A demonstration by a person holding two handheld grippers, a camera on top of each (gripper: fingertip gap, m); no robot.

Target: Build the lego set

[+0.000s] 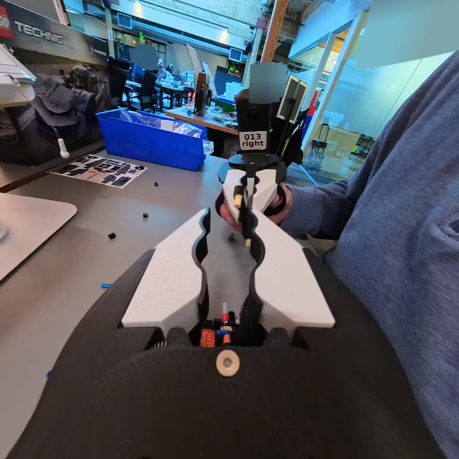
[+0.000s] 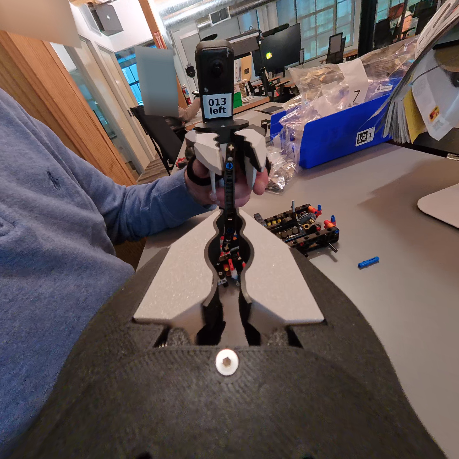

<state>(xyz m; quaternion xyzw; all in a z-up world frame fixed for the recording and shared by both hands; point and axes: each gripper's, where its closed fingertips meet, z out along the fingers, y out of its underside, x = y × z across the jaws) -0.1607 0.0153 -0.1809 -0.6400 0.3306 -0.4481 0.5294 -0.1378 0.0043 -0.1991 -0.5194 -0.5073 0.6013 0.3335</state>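
My right gripper (image 2: 228,215) is shut on a long black toothed beam (image 2: 228,188) and holds it upright above the table edge. The beam carries tan pins (image 1: 237,200) and runs down to a cluster of red, blue and black parts (image 2: 229,260) seen between my fingers. My left gripper (image 1: 231,216) is open; the beam (image 1: 246,223) stands between its fingers, close to the right one. In the right wrist view the left gripper (image 2: 232,186) stands apart from the beam on both sides. A larger black lego assembly (image 2: 298,231) lies on the table.
A blue bin (image 1: 154,144) with plastic bags stands at the back, also in the right wrist view (image 2: 335,134). A sticker sheet (image 1: 96,170), loose black pins (image 1: 111,235) and a blue pin (image 2: 368,262) lie on the grey table. A white pad (image 1: 29,223) sits left. A blue sleeve (image 1: 397,223) is close. My two grippers' fingertips are within a few centimetres of each other.
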